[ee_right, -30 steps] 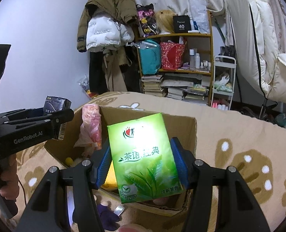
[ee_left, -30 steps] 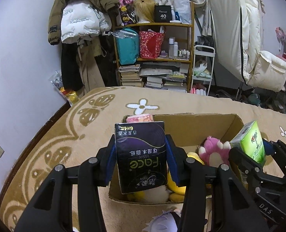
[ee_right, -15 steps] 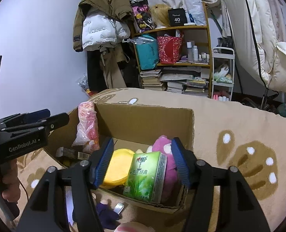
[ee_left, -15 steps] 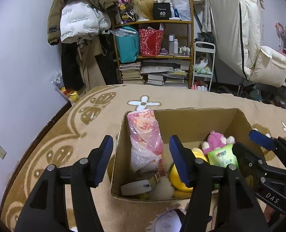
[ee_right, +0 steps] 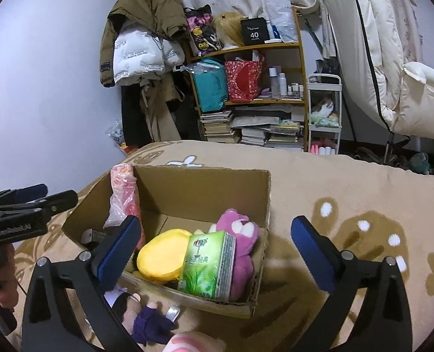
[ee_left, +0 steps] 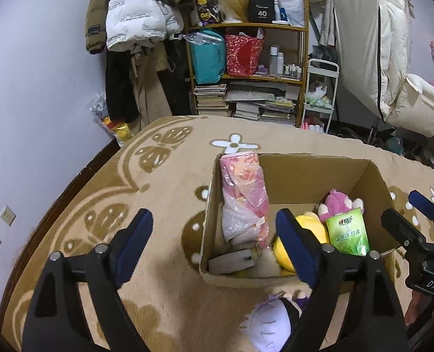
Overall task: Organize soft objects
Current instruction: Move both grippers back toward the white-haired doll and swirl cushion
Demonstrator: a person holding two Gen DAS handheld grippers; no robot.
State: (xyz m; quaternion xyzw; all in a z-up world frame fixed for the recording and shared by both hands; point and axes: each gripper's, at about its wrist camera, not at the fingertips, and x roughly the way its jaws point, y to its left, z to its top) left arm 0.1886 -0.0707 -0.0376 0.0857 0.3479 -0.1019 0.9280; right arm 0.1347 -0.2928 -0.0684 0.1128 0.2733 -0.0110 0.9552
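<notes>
An open cardboard box point(ee_left: 313, 173) point(ee_right: 205, 182) sits on the tan carpet. Inside lie a green tissue pack point(ee_left: 347, 231) point(ee_right: 209, 267), a dark tissue pack on its side point(ee_left: 234, 261), a pink plastic-wrapped bundle point(ee_left: 243, 193) point(ee_right: 123, 193), a yellow plush point(ee_left: 310, 228) point(ee_right: 161, 255) and a pink plush bear point(ee_left: 338, 205) point(ee_right: 240, 234). My left gripper point(ee_left: 214, 243) is open and empty, just in front of the box's near-left corner. My right gripper point(ee_right: 214, 252) is open and empty above the box's near side. A white-haired doll point(ee_left: 269, 319) point(ee_right: 146, 314) lies on the carpet in front of the box.
A pink plush point(ee_right: 193, 341) lies at the bottom edge near the doll. A cluttered shelf point(ee_left: 246, 67) point(ee_right: 252, 88), hanging coats point(ee_left: 135, 29) and a white duvet point(ee_left: 393, 58) stand at the far side. The carpet point(ee_left: 129, 205) point(ee_right: 349, 190) spreads around the box.
Both grippers let go of their tissue packs, which now lie in the box. Both jaws have opened wide and the grippers have drawn back and up from the box.
</notes>
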